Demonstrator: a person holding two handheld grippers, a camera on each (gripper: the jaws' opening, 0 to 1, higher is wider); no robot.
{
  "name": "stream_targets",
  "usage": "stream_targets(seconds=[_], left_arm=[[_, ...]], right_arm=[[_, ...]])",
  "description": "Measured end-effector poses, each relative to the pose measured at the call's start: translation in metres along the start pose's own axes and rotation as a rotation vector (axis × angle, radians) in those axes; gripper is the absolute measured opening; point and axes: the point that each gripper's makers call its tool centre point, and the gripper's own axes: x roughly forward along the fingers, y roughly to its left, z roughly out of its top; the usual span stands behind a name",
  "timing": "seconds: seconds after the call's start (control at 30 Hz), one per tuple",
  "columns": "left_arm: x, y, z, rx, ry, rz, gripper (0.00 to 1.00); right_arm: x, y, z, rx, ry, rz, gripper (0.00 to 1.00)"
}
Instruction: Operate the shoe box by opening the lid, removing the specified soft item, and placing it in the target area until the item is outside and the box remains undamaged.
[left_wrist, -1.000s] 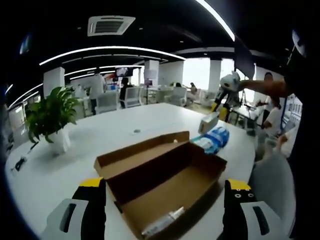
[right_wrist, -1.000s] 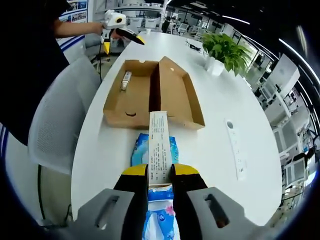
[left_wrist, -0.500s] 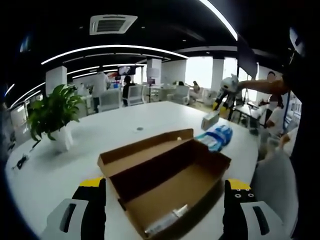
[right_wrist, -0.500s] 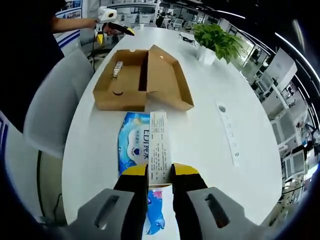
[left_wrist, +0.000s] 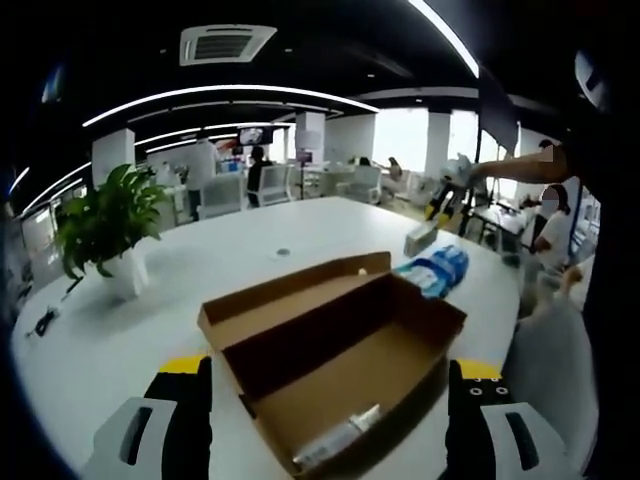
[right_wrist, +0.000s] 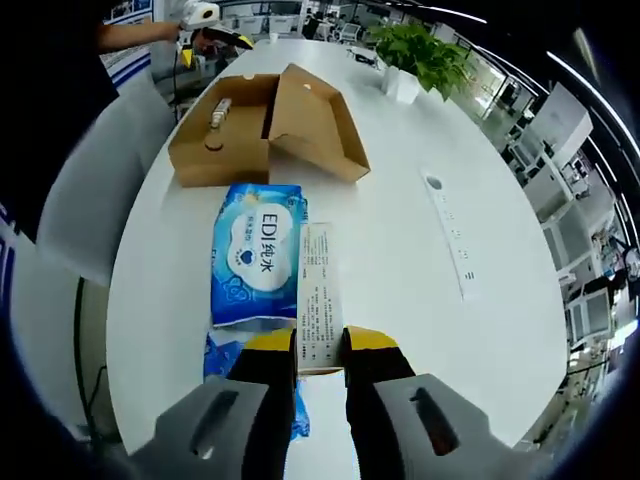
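The right gripper (right_wrist: 320, 345) pinches a thin white box (right_wrist: 319, 295) over the blue tissue pack (right_wrist: 258, 252), which lies outside the shoe box (right_wrist: 262, 125) (soft and squashy, so grab its middle), while the left gripper (left_wrist: 328, 405) hangs wide open.

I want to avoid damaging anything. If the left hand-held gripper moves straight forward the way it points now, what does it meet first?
Probably the open brown cardboard shoe box: it lies directly ahead between the jaws of the left hand-held gripper, near corner closest. Depth is uncertain in this fisheye view.
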Motion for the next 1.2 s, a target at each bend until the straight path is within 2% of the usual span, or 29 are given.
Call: stream_targets(seconds=[0.33, 0.57, 0.73, 0.87, 1.2], left_arm=[[0.003, 0.001, -0.005, -0.011, 0.023, 0.008, 1.0], [0.006, 0.0, -0.001, -0.009, 0.023, 0.007, 1.0], [0.009, -0.001, -0.003, -0.006, 0.035, 0.001, 1.0], [0.011, 0.0, -0.002, -0.009, 0.03, 0.0, 1.0], [0.014, -0.009, -0.001, -0.012, 0.032, -0.004, 1.0]], right_arm=[[0.009, -0.009, -0.029, 0.026, 0.044, 0.007, 0.15], [0.015, -0.01, -0.055, 0.039, 0.079, 0.023, 0.15], [0.016, -0.007, -0.061, 0.043, 0.094, 0.028, 0.15], [0.019, -0.007, -0.075, 0.019, 0.138, 0.036, 0.15], [0.024, -0.009, -0.093, -0.013, 0.199, 0.029, 0.15]])
